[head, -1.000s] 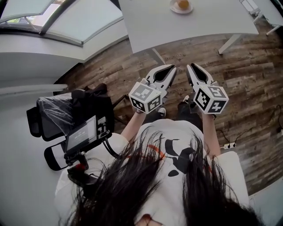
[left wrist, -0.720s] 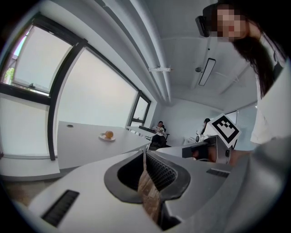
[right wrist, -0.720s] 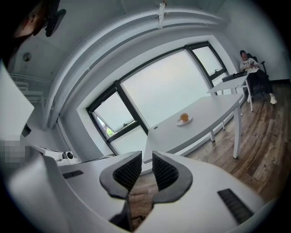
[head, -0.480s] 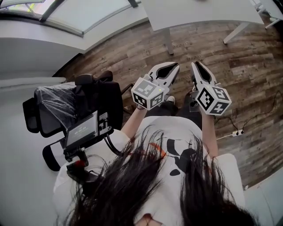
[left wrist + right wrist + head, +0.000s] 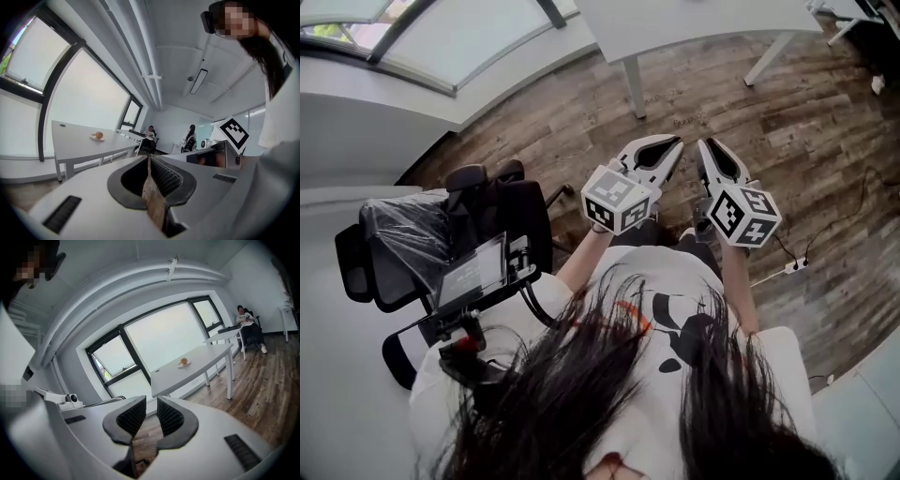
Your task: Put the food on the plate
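A small white plate (image 5: 98,138) with a round orange piece of food (image 5: 99,135) on it sits on a white table (image 5: 70,140) across the room. In the right gripper view the same plate (image 5: 183,363) is small and distant on the table (image 5: 206,357). The plate is outside the head view. My left gripper (image 5: 670,142) and right gripper (image 5: 709,145) are held side by side before the person's chest, over the floor, far from the table. The left gripper (image 5: 149,157) has its pads pressed together, empty. The right gripper (image 5: 151,401) is shut with nothing between its pads.
The near end of the white table (image 5: 694,23) and its legs show at the top of the head view. A black office chair (image 5: 441,234) with gear on it stands at my left. A power strip (image 5: 795,265) lies on the wood floor. People sit far off (image 5: 246,317).
The head view has swung away from the table, so the plate with the food has left its top edge. Both grippers stay together in front of the person, still shut.
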A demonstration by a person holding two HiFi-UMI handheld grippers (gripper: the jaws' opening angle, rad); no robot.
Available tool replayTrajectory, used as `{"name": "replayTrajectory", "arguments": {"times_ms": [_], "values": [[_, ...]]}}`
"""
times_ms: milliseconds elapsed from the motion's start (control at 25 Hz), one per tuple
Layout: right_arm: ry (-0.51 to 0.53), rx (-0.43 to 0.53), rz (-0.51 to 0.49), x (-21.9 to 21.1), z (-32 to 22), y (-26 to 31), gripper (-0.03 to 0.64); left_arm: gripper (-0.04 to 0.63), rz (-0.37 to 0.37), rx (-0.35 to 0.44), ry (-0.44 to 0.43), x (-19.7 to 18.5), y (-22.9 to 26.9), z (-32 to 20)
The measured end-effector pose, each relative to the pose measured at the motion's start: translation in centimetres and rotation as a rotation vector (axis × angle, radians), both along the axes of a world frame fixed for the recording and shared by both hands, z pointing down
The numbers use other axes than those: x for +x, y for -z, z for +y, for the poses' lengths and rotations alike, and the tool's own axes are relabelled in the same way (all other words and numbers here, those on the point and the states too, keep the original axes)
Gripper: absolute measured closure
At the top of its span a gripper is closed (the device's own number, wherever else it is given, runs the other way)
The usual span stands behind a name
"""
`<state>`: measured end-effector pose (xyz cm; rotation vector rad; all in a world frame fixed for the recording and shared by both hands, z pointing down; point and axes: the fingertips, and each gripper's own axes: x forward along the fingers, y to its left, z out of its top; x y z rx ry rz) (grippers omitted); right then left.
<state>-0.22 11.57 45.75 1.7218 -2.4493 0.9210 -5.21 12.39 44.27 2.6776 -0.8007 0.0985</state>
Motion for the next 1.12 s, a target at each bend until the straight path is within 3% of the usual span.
{"name": "replayTrajectory", "arguments": {"times_ms": [280,640,920,1120], "values": [[-0.011,-0.01,0.026,0.5,0.4,0.2,0.538,0.589,0.015,-0.002,-0.006,0.7,0.5,0.2],[0.06,0.012,0.028,6.8,11.5,-0.2,0.538,0.589,-0.013,0.011,0.071,6.5,-0.1,11.4],[0.09,0.002,0.014,10.4,15.2,-1.3,0.538,0.591,-0.041,0.007,0.09,10.3,-1.3,15.8],[0.112,0.012,0.0,10.7,16.2,-1.2,0.538,0.591,-0.052,0.022,0.112,10.7,-0.9,16.9]]}}
